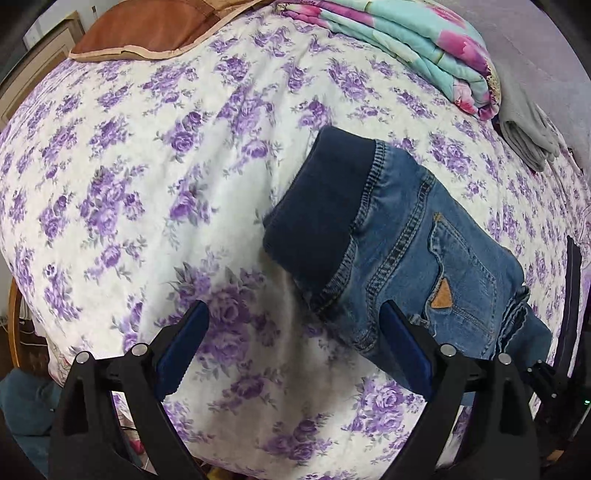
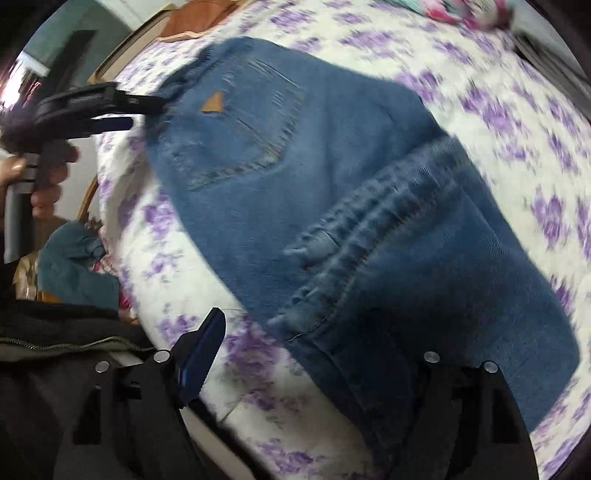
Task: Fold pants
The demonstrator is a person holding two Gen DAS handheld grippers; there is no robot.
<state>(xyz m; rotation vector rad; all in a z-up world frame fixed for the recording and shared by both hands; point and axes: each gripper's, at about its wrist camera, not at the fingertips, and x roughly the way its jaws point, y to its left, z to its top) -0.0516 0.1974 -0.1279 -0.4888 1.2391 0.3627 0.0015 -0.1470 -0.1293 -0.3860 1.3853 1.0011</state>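
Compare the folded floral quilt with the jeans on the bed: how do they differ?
The quilt is teal with pink flowers; the jeans are plain blue denim with a dark waistband. The quilt sits stacked at the far edge of the bed; the jeans lie nearer, beside the left claw. Both are folded.

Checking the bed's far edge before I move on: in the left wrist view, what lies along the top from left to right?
Brown pillow → folded floral quilt → grey folded garment, tucked just below the quilt's right end. The jeans lie nearer, not in that row.
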